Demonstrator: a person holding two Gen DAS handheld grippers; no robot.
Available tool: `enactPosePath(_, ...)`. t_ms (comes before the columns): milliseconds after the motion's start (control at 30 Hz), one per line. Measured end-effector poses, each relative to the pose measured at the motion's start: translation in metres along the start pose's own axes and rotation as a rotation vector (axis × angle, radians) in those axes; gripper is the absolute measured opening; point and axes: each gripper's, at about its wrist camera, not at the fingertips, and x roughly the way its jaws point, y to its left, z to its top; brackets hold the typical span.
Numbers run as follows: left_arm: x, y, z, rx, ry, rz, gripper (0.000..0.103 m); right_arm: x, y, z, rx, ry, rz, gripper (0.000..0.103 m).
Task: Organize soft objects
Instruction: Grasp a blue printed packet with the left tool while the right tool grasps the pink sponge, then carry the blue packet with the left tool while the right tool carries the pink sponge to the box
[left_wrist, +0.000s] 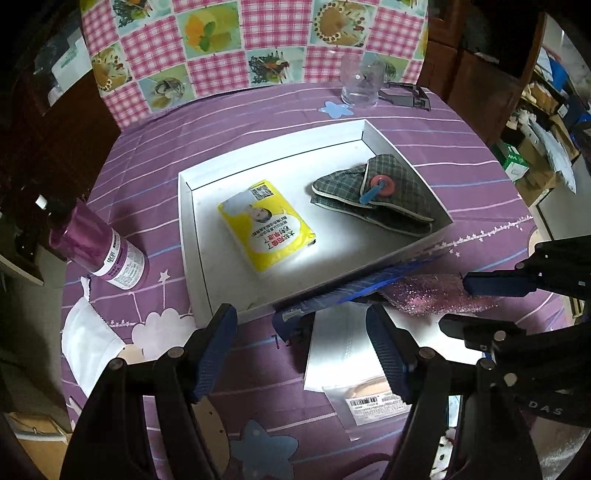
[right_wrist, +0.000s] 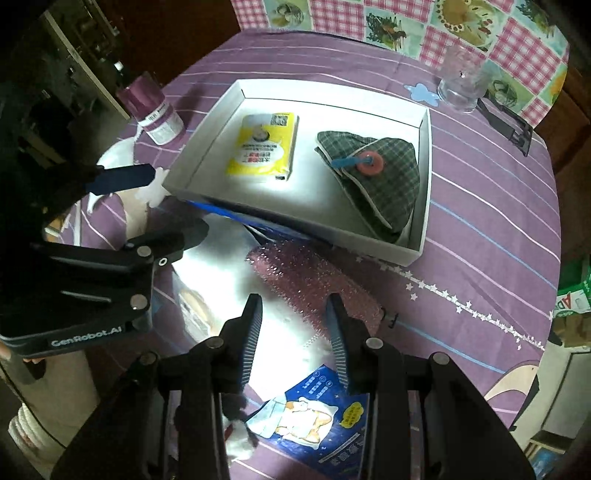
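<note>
White tray holds a yellow packet and plaid pouch, while only the right view shows a blue packet beneath the spread right hand-held gripper; left hand-held gripper spread; purple-clothed worktop.

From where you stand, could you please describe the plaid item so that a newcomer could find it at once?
Start at the shallow white box on the purple striped tablecloth. Two things lie inside; the plaid fabric pouch is opposite the yellow tissue pack. Only the pouch is dark green checked cloth with a red ring and blue tab.
</note>
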Motion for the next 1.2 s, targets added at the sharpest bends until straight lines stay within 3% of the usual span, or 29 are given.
enactPosePath(333, 0.012, -0.002, 0.003, 0.023, -0.007, -0.024, 0.073, 0.013, -0.014, 0.004, 0.044, 0.012, 0.028, 0.037)
enactPosePath(467, 0.017, -0.005, 0.006, 0.034, -0.038, -0.046, 0.073, 0.014, -0.014, 0.004, 0.037, 0.003, 0.043, 0.028)
enactPosePath(633, 0.025, -0.007, 0.008, 0.042, -0.094, -0.075, 0.072, 0.010, -0.015, 0.005, 0.029, -0.021, 0.035, 0.023)
enactPosePath(667, 0.029, -0.008, 0.008, 0.042, -0.094, -0.085, 0.069, 0.009, -0.015, 0.005, 0.032, -0.028, 0.033, 0.023)
enactPosePath(733, 0.033, -0.008, 0.010, 0.034, -0.084, -0.103, 0.042, 0.006, -0.018, 0.005, 0.041, -0.045, 0.031, 0.021)
enactPosePath(767, 0.036, -0.008, 0.010, 0.030, -0.072, -0.116, 0.039, 0.004, -0.020, 0.005, 0.047, -0.053, 0.033, 0.020)
enactPosePath(833, 0.037, -0.009, 0.009, 0.034, -0.063, -0.128, 0.019, 0.000, -0.025, 0.005, 0.066, -0.074, 0.040, 0.017)
enactPosePath(933, 0.034, -0.009, 0.010, 0.017, -0.064, -0.143, 0.011, -0.005, -0.031, 0.005, 0.086, -0.103, 0.044, 0.015)
enactPosePath(1200, 0.007, -0.003, 0.011, -0.012, -0.135, -0.177, 0.008, -0.026, -0.037, 0.003, 0.130, -0.177, 0.093, 0.013)
